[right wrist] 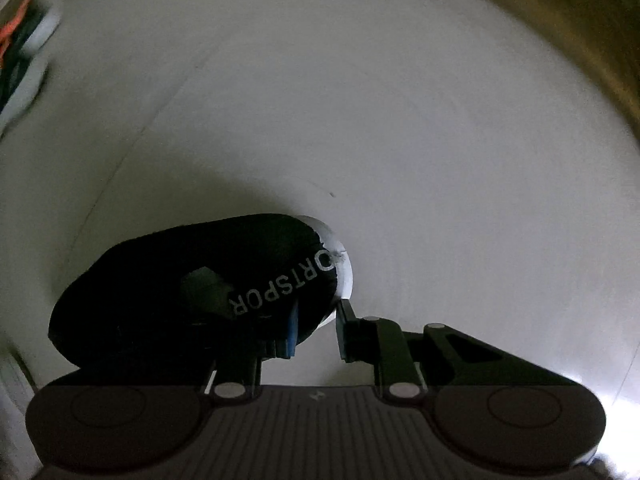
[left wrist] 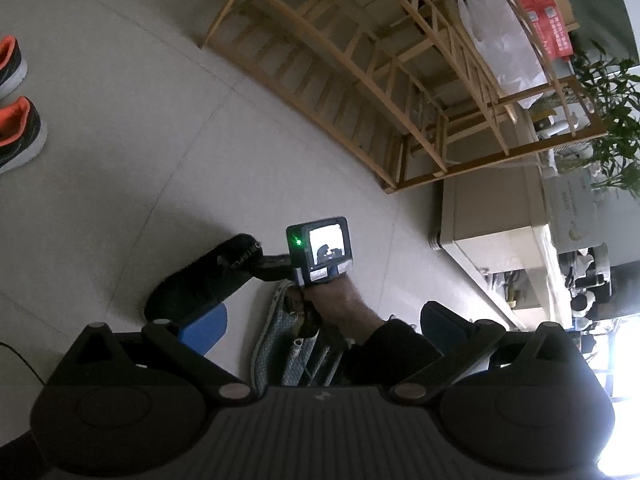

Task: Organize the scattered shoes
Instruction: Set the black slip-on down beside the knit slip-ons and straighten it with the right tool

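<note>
My right gripper (right wrist: pixel 318 334) points straight down at the floor (right wrist: pixel 400 140) and has its jaws narrowed on the heel collar of a black shoe (right wrist: pixel 180 292). The blue-padded finger (right wrist: pixel 292 332) sits inside the shoe's opening and the other finger (right wrist: pixel 344 332) stands outside the heel, by the white sole edge. The picture is dark, so I think the pads are pinching the collar, but I can't see the contact cleanly. White lettering runs along the collar just beyond the inner finger.

From my left gripper (left wrist: pixel 320 332), the right one shows ahead and low, a hand (left wrist: pixel 340 304) on its grip, with the black shoe (left wrist: pixel 204 280) at its tip. The left jaws are spread wide and hold nothing. A grey mesh shoe (left wrist: pixel 276 344) lies on the floor between its fingers, though it looks untouched.

Far to the left of both tools sits a pair of dark trainers (left wrist: pixel 16 112) with orange linings. A wooden rack (left wrist: pixel 360 80) stands ahead and to the right.
</note>
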